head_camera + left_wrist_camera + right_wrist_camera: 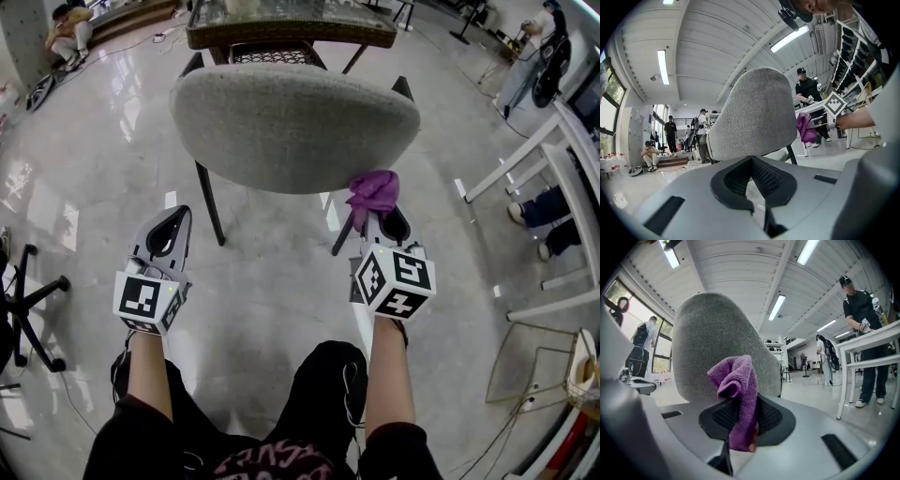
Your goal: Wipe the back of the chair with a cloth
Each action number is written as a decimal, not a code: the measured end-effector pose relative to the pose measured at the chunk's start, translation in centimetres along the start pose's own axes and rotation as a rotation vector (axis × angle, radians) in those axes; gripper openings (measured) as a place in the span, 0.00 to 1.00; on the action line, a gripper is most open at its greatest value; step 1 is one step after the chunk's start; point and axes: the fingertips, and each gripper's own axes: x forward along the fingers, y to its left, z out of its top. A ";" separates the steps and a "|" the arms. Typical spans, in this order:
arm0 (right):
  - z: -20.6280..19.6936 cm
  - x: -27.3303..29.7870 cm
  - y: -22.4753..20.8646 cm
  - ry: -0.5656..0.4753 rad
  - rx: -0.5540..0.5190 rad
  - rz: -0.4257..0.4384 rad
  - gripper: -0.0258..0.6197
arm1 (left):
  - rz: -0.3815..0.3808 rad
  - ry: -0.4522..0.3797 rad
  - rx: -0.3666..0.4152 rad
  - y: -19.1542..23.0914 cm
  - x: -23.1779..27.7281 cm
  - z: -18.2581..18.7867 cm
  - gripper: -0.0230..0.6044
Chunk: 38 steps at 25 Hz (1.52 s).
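Person standing behind a chair (295, 127), one gripper in each hand, both held low in front of the grey padded back.

Right gripper (380, 221): jaws clamped on a purple cloth (373, 191). In the right gripper view the cloth (737, 394) is pinched between the black pads and stands up out of them in a crumpled fold, with the chair back (708, 333) filling the space directly behind it.

Cloth position: at the lower right edge of the chair back in the head view. From the left gripper view it sits (805, 127) right at the side edge of the back (754, 112) (touching or only just beside it, which one cannot be settled).

Left gripper (175, 216): jaws brought together, nothing between them. The left gripper view shows the pads meeting in a closed V (751, 161). It hangs below the left half of the chair back, well apart from the cloth and not touching the chair.

Chair: dark thin legs (210, 202) on a glossy pale floor (272, 281). A glass-topped table (291, 26) stands just beyond it. White table frames (553, 150) to the right; the base of a black office chair (28, 305) at far left. Several people stand and sit in the background.
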 end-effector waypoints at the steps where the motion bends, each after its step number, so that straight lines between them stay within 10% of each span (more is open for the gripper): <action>1: 0.1 -0.2 -0.1 -0.003 0.003 -0.003 0.19 | -0.002 0.000 -0.002 0.0 0.1 0.0 0.05; 24: 1.0 -3.1 8.7 0.009 0.009 0.112 0.19 | -0.063 0.037 -0.093 3.1 0.3 0.5 0.05; 38: 7.6 -4.8 11.5 0.067 0.046 0.158 0.19 | -0.094 0.124 -0.149 4.0 -0.9 8.7 0.05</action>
